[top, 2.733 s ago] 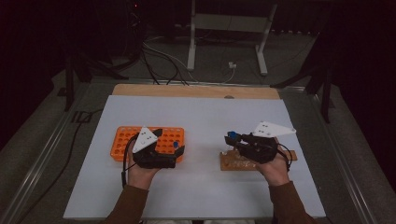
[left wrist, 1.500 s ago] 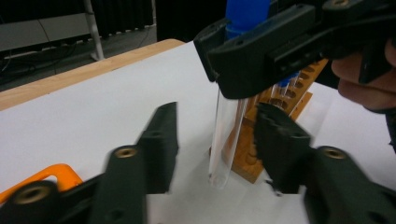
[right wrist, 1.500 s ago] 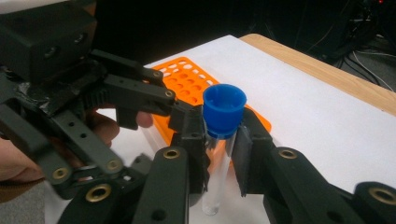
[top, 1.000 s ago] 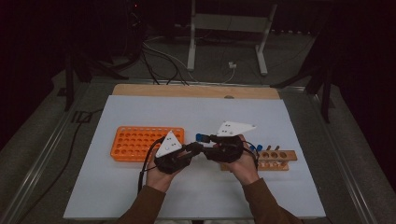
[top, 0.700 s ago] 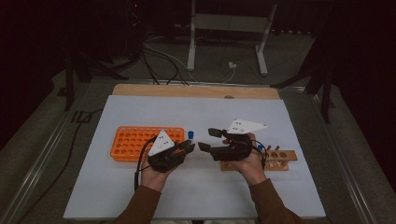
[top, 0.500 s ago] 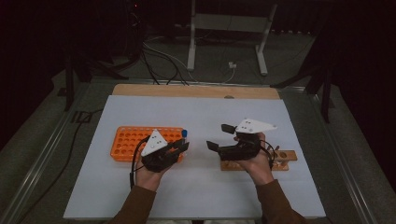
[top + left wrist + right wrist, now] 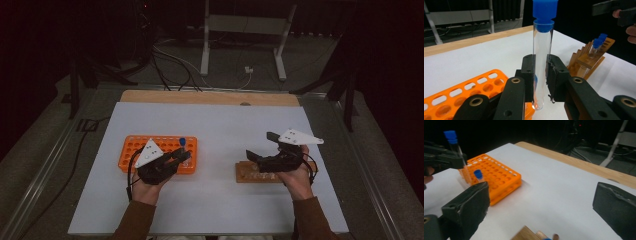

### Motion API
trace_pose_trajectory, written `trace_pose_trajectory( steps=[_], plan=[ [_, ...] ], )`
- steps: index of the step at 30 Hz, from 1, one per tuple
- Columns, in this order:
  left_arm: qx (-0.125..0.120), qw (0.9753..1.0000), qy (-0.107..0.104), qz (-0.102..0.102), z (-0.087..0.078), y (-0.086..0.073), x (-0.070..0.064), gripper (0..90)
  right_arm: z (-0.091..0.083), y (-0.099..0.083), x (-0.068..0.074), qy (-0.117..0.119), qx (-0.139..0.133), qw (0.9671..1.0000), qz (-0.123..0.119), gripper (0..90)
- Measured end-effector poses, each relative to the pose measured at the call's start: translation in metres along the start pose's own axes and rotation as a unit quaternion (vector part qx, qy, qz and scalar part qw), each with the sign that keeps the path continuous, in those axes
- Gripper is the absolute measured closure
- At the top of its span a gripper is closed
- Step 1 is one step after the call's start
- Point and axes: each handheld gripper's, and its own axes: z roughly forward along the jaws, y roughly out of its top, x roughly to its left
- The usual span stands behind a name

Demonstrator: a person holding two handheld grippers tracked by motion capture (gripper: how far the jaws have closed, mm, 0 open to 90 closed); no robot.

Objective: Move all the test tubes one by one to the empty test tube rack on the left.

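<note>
A capped tube (image 7: 541, 57) is clenched upright in the left gripper (image 7: 540, 75) for seating in the orange rack (image 7: 131, 150); the right gripper (image 7: 265, 148) is held released.

No legible text, labels, brands or numbers are showing on any item. The orange rack (image 7: 159, 152), the wooden rack (image 7: 255, 172) and the capped tube (image 7: 542, 55) are appearing unmarked.

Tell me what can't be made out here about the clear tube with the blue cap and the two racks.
- Clear glass test tube with blue cap: its middle is hidden by the left gripper pads in the left gripper view.
- Orange plastic tube rack: its near right part is covered by the left gripper in the high view.
- Brown wooden rack: cut off by the bottom edge in the right gripper view; partly hidden by the right gripper in the high view.
</note>
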Motion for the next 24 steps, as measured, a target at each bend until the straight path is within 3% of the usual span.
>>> trace_pose_trajectory(
  steps=[12,24],
  plan=[
    [-0.003,0.9992,0.039,-0.005,-0.006,-0.011,0.016,77.7,-0.030,-0.027,-0.027,-0.048,-0.013,0.9982,0.034,0.2],
    [0.007,0.9987,0.050,-0.006,0.008,-0.026,0.020,77.6,-0.043,-0.037,-0.039,-0.057,-0.028,0.9964,0.056,0.2]
  ],
)
